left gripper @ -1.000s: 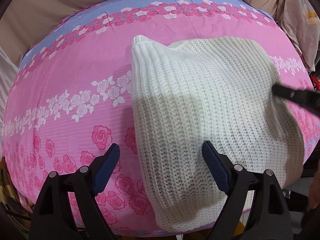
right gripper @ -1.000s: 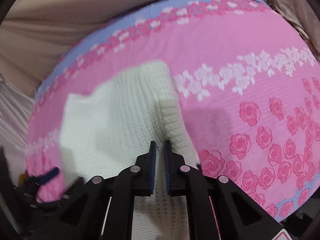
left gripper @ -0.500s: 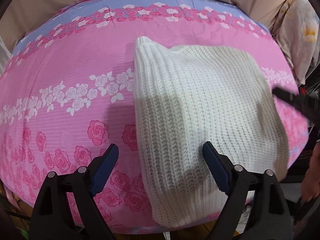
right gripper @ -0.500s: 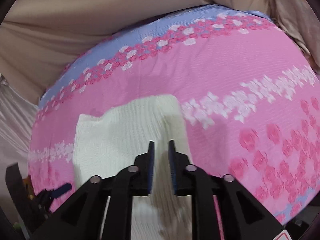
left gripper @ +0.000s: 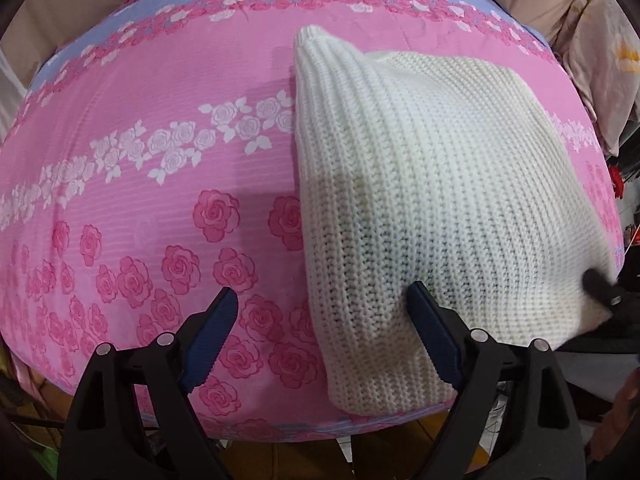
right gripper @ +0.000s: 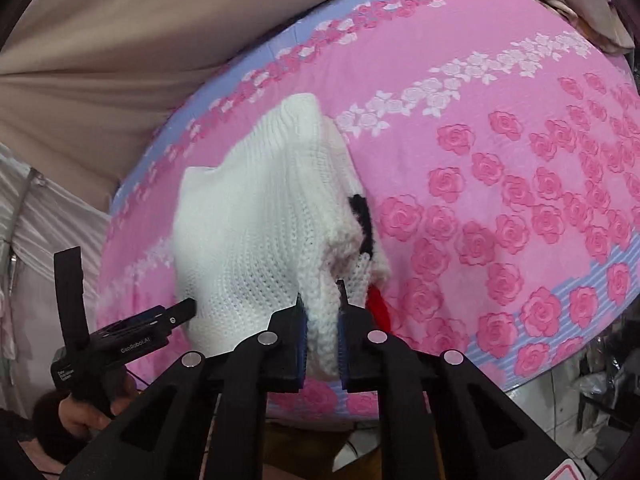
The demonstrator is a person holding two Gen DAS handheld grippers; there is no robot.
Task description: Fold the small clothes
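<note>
A white knit sweater (left gripper: 420, 180) lies folded on the pink rose bedsheet (left gripper: 160, 200). My left gripper (left gripper: 320, 336) hangs open over the sweater's near left edge, one finger over the sheet and one over the knit. My right gripper (right gripper: 322, 332) is closing, and its pads pinch a bunched fold of the sweater (right gripper: 248, 232) at the near right corner. That raised edge shows a black patch (right gripper: 362, 216) and a red patch (right gripper: 378, 304) underneath. The right gripper's tip (left gripper: 598, 282) shows at the sweater's right edge in the left wrist view.
The bed's near edge (left gripper: 280, 428) drops to the floor just below both grippers. Beige fabric (right gripper: 120, 40) rises behind the bed, and rumpled bedding (left gripper: 600, 60) sits at the far right. A hand (right gripper: 76, 412) holds the left gripper's handle.
My right gripper slid toward the sweater's near right corner, opened a little and closed on the edge, which now stands bunched and turned up. The left gripper hardly moved and stayed open.
</note>
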